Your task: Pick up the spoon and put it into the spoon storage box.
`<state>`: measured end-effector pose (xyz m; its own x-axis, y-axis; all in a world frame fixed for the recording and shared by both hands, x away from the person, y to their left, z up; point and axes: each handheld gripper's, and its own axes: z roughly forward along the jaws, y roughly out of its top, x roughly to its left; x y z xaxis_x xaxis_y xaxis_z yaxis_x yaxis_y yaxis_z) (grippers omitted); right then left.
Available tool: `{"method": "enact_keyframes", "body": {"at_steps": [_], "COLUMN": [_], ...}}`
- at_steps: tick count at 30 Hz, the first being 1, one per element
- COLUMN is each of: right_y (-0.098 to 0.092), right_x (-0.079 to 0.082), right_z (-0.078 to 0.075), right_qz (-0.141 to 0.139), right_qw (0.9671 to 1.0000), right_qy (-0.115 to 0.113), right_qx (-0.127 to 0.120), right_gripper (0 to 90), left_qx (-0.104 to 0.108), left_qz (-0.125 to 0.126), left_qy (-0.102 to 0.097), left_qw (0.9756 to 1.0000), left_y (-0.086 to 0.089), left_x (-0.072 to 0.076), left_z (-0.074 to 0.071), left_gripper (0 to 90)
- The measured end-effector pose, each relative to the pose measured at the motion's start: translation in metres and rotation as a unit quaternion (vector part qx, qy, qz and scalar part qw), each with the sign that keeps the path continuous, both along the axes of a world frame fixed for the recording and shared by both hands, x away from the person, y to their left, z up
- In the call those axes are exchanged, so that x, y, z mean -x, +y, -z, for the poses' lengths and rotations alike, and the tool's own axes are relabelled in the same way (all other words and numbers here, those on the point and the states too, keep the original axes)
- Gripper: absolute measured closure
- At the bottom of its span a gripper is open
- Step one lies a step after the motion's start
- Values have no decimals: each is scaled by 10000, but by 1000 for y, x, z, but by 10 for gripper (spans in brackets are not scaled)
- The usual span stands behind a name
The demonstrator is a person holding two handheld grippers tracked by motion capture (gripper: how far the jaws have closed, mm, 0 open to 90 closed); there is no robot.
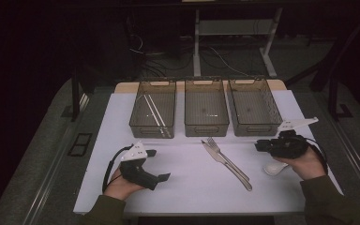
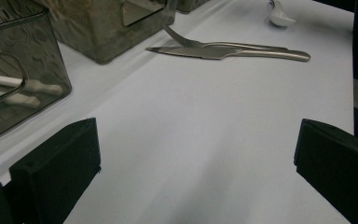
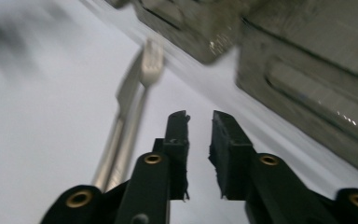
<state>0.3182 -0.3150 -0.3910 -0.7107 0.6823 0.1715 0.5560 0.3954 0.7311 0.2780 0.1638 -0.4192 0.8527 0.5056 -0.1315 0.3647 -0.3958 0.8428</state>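
Observation:
A metal fork [image 1: 213,143] and knife [image 1: 212,152] lie side by side in the middle of the white mat [image 1: 187,187]. My left gripper [image 1: 159,164] rests at the mat's left, jaws wide open and bare; its own view [image 2: 196,158] looks across the mat to the fork [image 2: 182,42] and knife [image 2: 191,52]. My right gripper [image 1: 258,146] hovers at the right, pointing left toward the cutlery. Its jaws [image 3: 200,119] stand a narrow gap apart with nothing between them, the blurred fork [image 3: 151,63] and knife [image 3: 126,93] ahead on the left.
Three smoky plastic bins stand along the mat's far edge: left [image 1: 152,126], middle [image 1: 206,127], right [image 1: 258,127]. White chopsticks [image 1: 154,112] lie in the left bin. A white spoon [image 1: 274,168] sits beside my right hand.

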Motion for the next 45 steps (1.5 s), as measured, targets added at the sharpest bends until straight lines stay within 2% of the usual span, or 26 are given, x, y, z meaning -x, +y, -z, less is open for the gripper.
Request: {"method": "enact_keyframes", "body": {"at_steps": [9,16,20,32,45], "right_y": [-41,-61,-68,-82,-85], "right_x": [1,-3,-3,10,29], "right_z": [18,33,39,44,43], "right_qz": [537,861,948,1029,937], "right_qw": [9976,9925,9905,9877,9879], "right_qy": [224,489,590,715,792], "right_qx": [383,721,803,931,947], "right_gripper": [884,894,894,894,894], "left_qx": [5,9,2,-37,-30], "left_qz": [3,-5,4,26,39], "left_qy": [-29,-22,-32,-15,-20], "left_qw": [10000,10000,10000,10000,10000], "left_y": [1,0,0,1,0], "left_x": [1,1,1,1,1], "left_z": [0,0,-1,-1,-1], "left_gripper": [0,0,0,0,0]}}
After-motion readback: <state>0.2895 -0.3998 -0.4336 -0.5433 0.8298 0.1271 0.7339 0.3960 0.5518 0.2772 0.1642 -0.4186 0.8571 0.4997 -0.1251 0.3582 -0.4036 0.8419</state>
